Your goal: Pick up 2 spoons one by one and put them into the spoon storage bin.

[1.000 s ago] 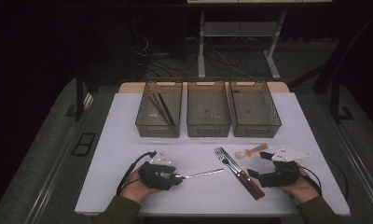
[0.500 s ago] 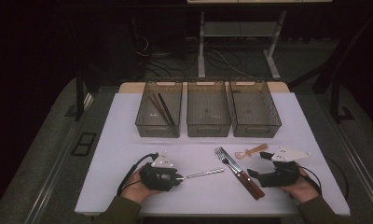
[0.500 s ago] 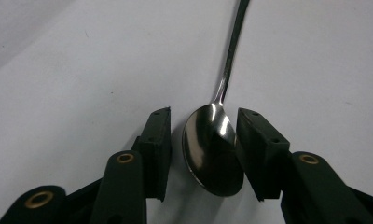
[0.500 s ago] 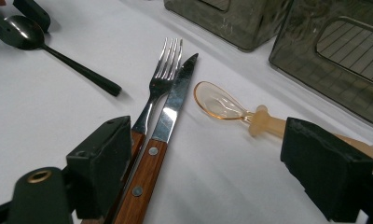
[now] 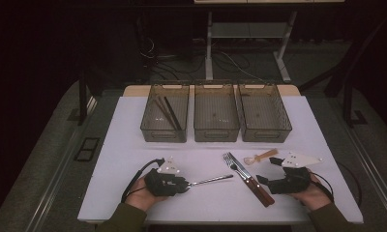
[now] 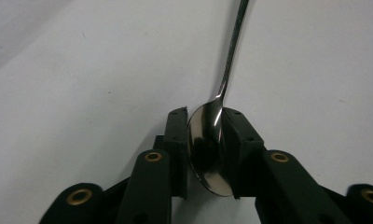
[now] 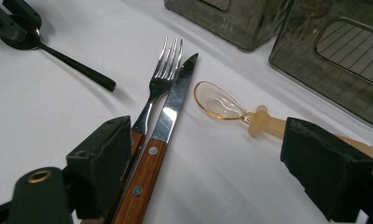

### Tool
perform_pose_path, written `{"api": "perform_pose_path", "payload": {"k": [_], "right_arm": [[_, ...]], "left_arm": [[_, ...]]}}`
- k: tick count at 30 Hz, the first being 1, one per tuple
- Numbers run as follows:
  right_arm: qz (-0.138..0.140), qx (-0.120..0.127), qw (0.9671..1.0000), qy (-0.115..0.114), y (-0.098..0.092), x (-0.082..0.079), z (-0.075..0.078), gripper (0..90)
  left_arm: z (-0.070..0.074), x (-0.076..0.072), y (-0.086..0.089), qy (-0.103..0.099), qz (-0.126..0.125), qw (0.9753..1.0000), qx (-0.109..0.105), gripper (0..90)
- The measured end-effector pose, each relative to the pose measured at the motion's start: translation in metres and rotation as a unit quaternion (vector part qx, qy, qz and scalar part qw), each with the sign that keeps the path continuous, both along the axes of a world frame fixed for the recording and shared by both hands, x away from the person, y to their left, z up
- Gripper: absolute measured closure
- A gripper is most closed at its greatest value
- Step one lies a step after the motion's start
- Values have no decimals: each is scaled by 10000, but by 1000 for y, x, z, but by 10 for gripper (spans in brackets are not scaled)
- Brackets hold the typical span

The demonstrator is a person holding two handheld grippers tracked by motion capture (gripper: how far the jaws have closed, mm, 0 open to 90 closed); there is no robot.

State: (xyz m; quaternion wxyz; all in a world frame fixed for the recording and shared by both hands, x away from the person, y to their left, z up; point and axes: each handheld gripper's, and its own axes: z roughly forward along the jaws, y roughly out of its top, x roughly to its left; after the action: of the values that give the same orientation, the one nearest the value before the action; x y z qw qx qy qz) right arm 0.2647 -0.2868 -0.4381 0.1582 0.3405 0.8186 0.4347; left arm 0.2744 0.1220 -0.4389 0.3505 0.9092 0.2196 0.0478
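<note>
My left claw (image 6: 205, 154) gripped the spoon (image 6: 208, 149) by its bowl on the table (image 5: 133, 145), ready to lift toward a bin (image 5: 165, 113), while my right claw (image 7: 222, 172) gaped wide, empty, over the knife (image 7: 168, 121).

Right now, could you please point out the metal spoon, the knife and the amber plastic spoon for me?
metal spoon (image 6: 207, 149): left gripper view, on its bowl between the jaws.
knife (image 7: 175, 98): right gripper view, on its blade.
amber plastic spoon (image 7: 218, 105): right gripper view, on its clear bowl.
</note>
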Motion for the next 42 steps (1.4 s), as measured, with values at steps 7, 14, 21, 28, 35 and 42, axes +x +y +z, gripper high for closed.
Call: {"api": "perform_pose_path", "payload": {"k": [7, 14, 21, 28, 35, 42], "right_arm": [[-2, -1, 10000, -2, 0, 0, 0, 166], [12, -2, 10000, -42, 0, 0, 0, 166], [5, 15, 10000, -28, 0, 0, 1, 166], [4, 20, 10000, -39, 0, 0, 1, 166], [20, -9, 10000, -51, 0, 1, 0, 166], [2, -10, 10000, -50, 0, 1, 0, 166]], "left_arm": [[4, -2, 1, 142, 35, 9996, -231, 832], [5, -2, -1, 221, 22, 9993, -293, 866], [9, 0, 4, 173, 197, 9984, -507, 869], [17, 2, 13, -30, 592, 9964, -601, 869], [23, 9, 21, -192, 1036, 9916, -755, 869], [31, 23, 21, -295, 1297, 9872, -880, 869]]}}
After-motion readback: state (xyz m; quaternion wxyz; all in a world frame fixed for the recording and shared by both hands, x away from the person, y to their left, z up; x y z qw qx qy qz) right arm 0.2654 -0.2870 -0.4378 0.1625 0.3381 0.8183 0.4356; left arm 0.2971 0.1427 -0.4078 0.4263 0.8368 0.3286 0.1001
